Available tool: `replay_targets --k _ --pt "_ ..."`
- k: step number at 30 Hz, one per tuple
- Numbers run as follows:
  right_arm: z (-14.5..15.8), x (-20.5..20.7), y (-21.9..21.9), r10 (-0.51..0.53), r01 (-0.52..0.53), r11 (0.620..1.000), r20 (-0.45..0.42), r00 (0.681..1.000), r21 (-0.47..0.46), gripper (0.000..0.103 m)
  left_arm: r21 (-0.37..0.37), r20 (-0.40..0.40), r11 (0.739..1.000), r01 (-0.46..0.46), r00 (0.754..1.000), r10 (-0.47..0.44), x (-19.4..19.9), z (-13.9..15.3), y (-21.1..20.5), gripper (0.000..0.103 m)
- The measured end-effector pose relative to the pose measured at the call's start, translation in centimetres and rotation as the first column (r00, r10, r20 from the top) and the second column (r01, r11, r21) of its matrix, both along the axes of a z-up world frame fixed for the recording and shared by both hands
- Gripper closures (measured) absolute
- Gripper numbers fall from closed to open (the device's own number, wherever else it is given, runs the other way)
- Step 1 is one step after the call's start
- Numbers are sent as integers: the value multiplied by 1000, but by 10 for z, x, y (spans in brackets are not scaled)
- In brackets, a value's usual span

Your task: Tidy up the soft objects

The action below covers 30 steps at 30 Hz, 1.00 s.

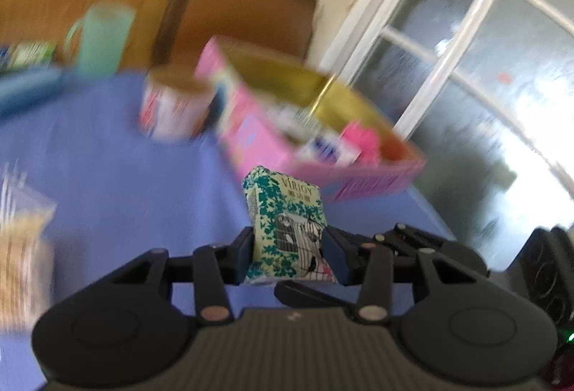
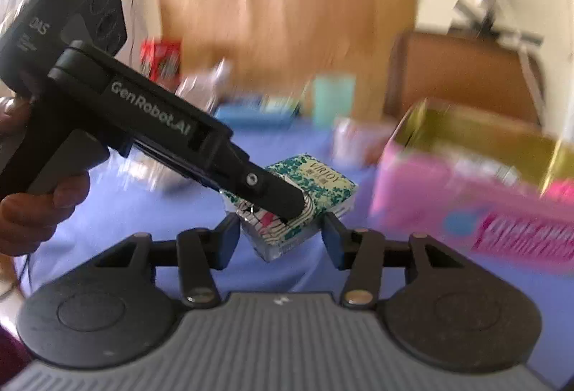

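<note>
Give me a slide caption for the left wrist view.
Left gripper shut on a tissue pack, pink box ahead.

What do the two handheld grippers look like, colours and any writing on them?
Both are matte black. The left gripper has a pistol-style handle, white "GenRobot.AI" lettering along its body and a boxy black block on top. The right gripper shows dark blue-black pads, round pivot housings, silver rivets and a ribbed grey base.

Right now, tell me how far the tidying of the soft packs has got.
Done: a few small packs already lie in the pink box. In hand: the left gripper is shut on the green-patterned tissue pack, held above the blue tablecloth; the right gripper brackets it with its pads clear. Left: put this pack in the box. Blur hides whether other soft items remain.
</note>
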State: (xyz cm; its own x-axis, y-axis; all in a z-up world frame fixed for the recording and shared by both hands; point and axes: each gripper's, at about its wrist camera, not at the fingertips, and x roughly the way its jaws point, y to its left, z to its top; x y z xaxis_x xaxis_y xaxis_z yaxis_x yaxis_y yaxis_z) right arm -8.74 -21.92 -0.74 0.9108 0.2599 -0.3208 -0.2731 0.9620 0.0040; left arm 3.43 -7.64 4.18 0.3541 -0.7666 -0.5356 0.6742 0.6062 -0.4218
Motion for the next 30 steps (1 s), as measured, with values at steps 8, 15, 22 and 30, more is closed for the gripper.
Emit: replay_targets --k 8,15,22,30 --pt "17 57 -69 -404 413 907 111 908 -80 44 14 211 1000 -24 977 21 34 43 -93 23" --pt "14 43 -111 -498 494 867 59 865 69 43 -13 160 997 -79 984 80 27 23 -55 25" --pt "22 34 -92 -414 397 899 68 908 186 54 -32 136 985 -168 976 171 1 8 32 25" --pt "23 61 -7 -16 26 979 -51 999 203 54 -63 114 902 -427 895 431 -30 -4 155 27"
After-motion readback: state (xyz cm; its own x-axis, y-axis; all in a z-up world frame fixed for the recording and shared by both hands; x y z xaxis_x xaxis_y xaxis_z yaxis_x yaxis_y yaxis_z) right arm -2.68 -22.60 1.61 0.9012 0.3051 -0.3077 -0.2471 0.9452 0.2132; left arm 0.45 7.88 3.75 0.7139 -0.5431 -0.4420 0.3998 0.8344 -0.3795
